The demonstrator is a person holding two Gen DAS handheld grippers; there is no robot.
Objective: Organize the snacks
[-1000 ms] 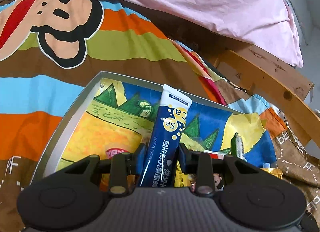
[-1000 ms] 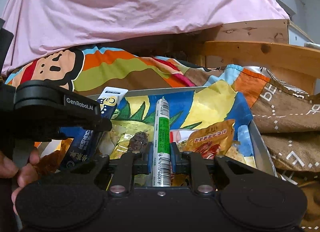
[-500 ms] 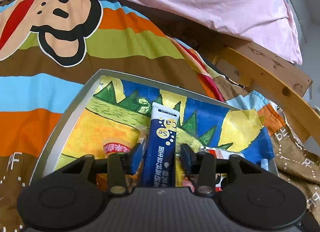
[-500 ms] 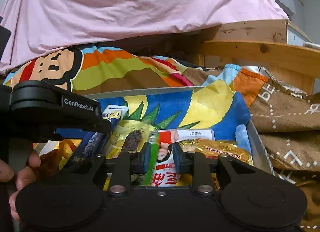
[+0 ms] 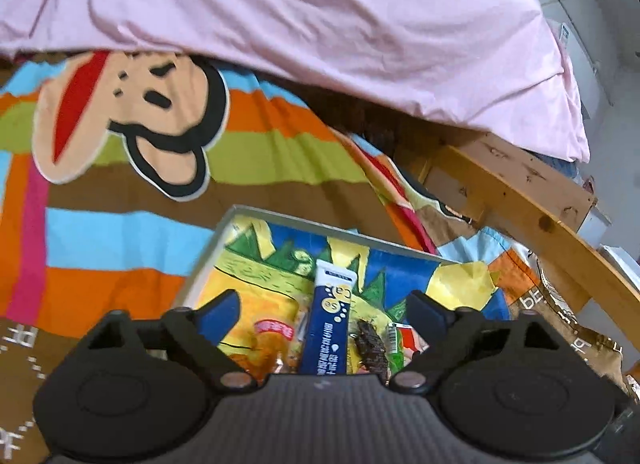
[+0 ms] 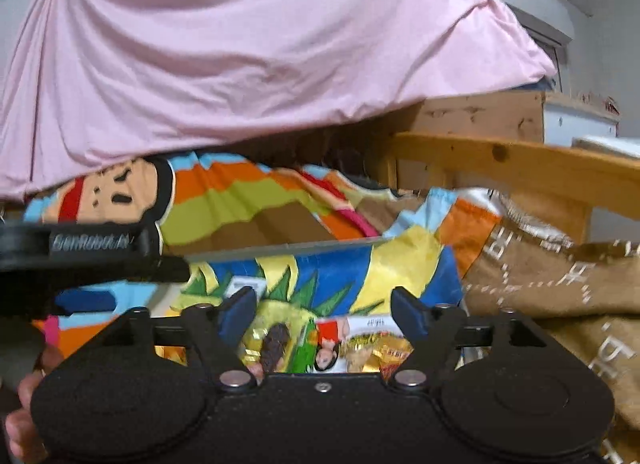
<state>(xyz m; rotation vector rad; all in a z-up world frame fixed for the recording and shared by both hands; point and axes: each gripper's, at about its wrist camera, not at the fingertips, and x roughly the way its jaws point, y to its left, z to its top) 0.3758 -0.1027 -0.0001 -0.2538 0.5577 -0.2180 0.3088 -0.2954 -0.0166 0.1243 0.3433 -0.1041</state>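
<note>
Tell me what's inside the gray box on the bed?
The gray box holds a blue tube, a dark brown snack, an orange packet and a green wrapper on a colorful liner. Whatever lies nearer is covered by the open left tool.

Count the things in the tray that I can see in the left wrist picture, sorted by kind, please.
Tubes: 2, the blue tube and the green tube
Packets: 2, the orange packet and the dark snack
Total: 4 in the tray; others may be hidden behind the left gripper.
</note>
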